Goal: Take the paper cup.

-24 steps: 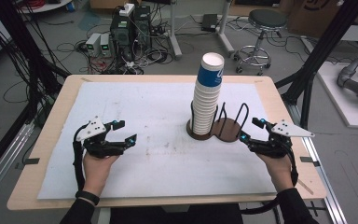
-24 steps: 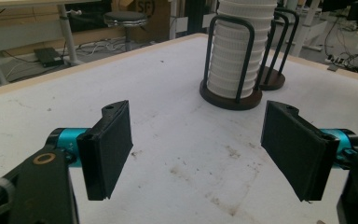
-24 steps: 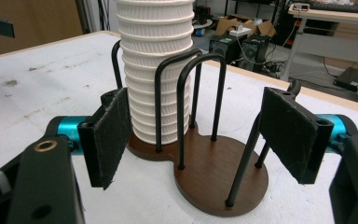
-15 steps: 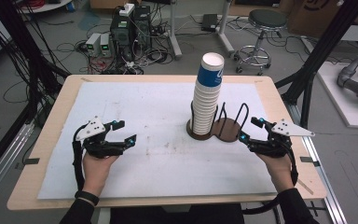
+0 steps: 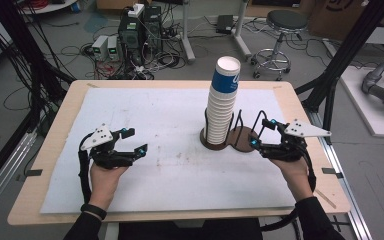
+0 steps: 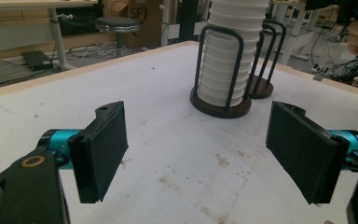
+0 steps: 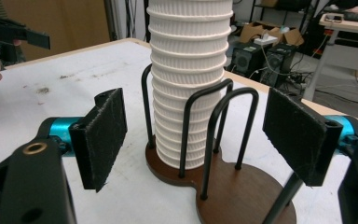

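Nothing has moved since the earlier frame: both hand-held grippers, left (image 5: 130, 141) and right (image 5: 262, 134), rest with jaws apart, empty. Cups (image 5: 223, 102) stand stacked in the holder (image 5: 240, 137) toward the desk's right edge. Nudging that tall stack sideways could topple it.

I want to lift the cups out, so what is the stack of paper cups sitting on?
The cup stack stands on a dark wooden holder base, ringed by black wire loops. The base beneath the bottom cup is covered.
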A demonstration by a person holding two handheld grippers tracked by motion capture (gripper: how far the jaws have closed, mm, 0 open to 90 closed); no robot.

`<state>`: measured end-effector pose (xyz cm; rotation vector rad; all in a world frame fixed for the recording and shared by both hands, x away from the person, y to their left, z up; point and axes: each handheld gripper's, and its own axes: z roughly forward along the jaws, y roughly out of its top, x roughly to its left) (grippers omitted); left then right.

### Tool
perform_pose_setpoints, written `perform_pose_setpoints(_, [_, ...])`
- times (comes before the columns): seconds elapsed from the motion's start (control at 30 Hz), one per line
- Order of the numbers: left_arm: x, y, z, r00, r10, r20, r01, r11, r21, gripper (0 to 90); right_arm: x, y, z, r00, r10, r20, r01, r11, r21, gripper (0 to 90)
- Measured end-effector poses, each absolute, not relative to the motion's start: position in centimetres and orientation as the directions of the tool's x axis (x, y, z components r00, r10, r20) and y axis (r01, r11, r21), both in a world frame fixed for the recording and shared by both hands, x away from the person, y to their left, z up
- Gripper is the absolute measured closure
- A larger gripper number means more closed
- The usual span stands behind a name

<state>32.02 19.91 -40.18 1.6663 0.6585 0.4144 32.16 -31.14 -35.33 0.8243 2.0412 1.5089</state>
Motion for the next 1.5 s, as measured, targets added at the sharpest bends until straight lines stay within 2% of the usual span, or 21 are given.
perform_pose_setpoints(0.33, [32.0,19.8,-40.3,0.786,0.609,-0.106,0.204,-0.093,0.975,17.4,34.7,-29.2,-33.9,-0.737,0.676,-0.013,0.178,0.213,0.961,16.7])
perform_pose_setpoints(1.03, [31.9,20.0,-40.3,0.799,0.586,-0.135,0.211,-0.064,0.975,14.9,39.7,-25.3,-32.0,-0.760,0.648,-0.045,0.156,0.249,0.956,15.5])
perform_pose_setpoints(1.5, [31.9,19.9,-40.4,0.807,0.575,-0.137,0.213,-0.067,0.975,14.9,41.2,-23.7,-31.9,-0.768,0.640,-0.018,0.181,0.245,0.952,14.1])
